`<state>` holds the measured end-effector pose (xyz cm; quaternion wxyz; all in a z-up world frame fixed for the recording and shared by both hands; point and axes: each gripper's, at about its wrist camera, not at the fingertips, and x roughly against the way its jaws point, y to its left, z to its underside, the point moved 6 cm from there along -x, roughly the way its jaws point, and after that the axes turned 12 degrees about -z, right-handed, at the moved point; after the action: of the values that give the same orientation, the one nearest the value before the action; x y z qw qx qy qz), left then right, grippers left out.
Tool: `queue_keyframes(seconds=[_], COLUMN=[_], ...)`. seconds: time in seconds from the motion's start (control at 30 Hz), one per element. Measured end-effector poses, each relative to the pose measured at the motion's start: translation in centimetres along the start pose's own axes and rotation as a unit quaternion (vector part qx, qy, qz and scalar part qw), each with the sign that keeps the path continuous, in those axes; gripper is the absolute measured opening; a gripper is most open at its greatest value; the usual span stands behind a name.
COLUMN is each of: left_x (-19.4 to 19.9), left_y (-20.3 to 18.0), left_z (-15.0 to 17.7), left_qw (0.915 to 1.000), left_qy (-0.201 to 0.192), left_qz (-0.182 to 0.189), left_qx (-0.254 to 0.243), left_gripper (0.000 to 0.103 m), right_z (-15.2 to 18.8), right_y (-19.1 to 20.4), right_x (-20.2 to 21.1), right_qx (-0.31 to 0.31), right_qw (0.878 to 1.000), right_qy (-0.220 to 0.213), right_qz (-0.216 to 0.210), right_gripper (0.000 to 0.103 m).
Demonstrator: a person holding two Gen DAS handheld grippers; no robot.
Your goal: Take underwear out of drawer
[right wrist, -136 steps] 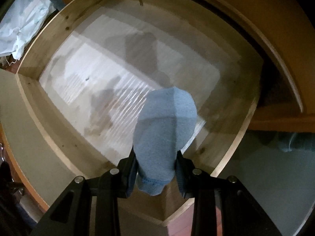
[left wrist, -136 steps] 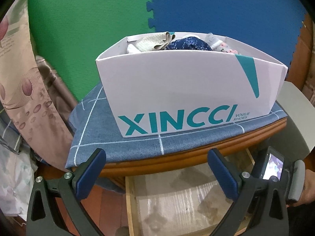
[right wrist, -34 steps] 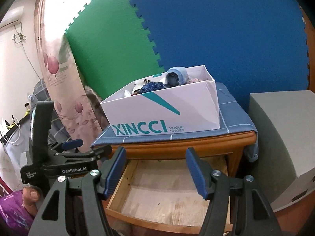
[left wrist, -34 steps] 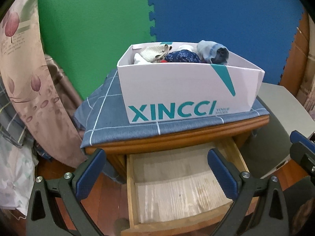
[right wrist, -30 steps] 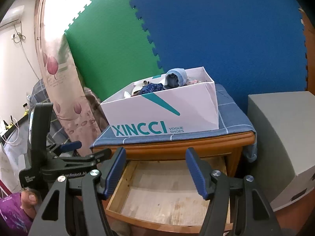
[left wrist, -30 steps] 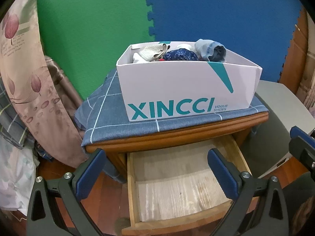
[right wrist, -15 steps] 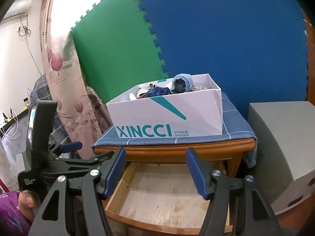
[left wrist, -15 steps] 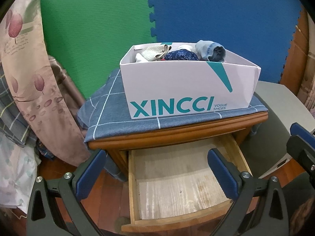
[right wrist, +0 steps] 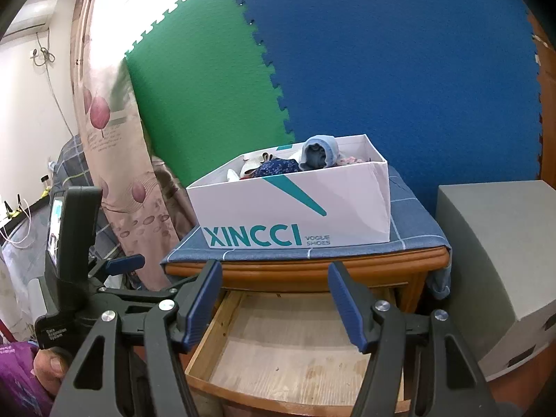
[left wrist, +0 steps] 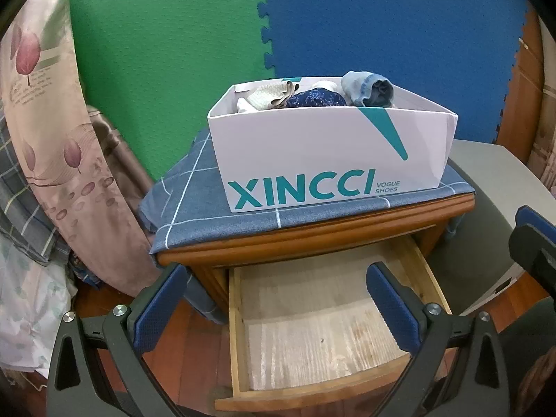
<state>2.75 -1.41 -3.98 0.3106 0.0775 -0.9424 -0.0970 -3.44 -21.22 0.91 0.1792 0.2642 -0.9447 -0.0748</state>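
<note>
Hiding box [left wrist: 312, 160] contents behind wall.

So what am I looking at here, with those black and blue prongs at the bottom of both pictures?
Those prongs are hand-held grippers: a person carries one in each hand, and a wide-angle camera on each looks out along its two fingers. One picture comes from the left gripper, the other from the right gripper. Both stand open and hold nothing. Ahead is a wooden nightstand covered by a blue checked cloth. On it sits a white shoe box filled with folded underwear, a light blue piece on top. The drawer below is pulled out, and nothing shows in it.
</note>
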Motion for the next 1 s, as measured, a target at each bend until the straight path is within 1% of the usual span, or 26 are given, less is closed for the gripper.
queue_keyframes(seconds=[0.23, 0.5, 0.6, 0.73, 1.0], left_x=[0.0, 0.5, 0.9, 1.4, 1.6], left_y=[0.0, 0.3, 0.8, 1.1, 0.7], left_z=[-0.1, -0.4, -0.7, -1.0, -1.0], left_qw=[1.0, 0.9998, 0.9994, 0.999, 0.9991], left_qy=[-0.003, -0.016, -0.026, -0.031, -0.012], left_qz=[-0.003, -0.009, -0.017, -0.016, 0.009], left_qx=[0.001, 0.006, 0.017, 0.029, 0.04], left_gripper=[0.103, 0.103, 0.103, 0.103, 0.103], right_z=[0.0, 0.0, -0.1, -0.1, -0.3], right_y=[0.0, 0.2, 0.3, 0.4, 0.5], right_x=[-0.1, -0.1, 0.1, 0.2, 0.3], right_qx=[0.002, 0.006, 0.006, 0.006, 0.011], right_qw=[1.0, 1.0, 1.0, 1.0, 1.0], right_qy=[0.003, 0.0, -0.004, -0.008, -0.013], right_qz=[0.0, 0.0, 0.001, 0.001, 0.001], right_gripper=[0.065, 0.065, 0.065, 0.065, 0.065])
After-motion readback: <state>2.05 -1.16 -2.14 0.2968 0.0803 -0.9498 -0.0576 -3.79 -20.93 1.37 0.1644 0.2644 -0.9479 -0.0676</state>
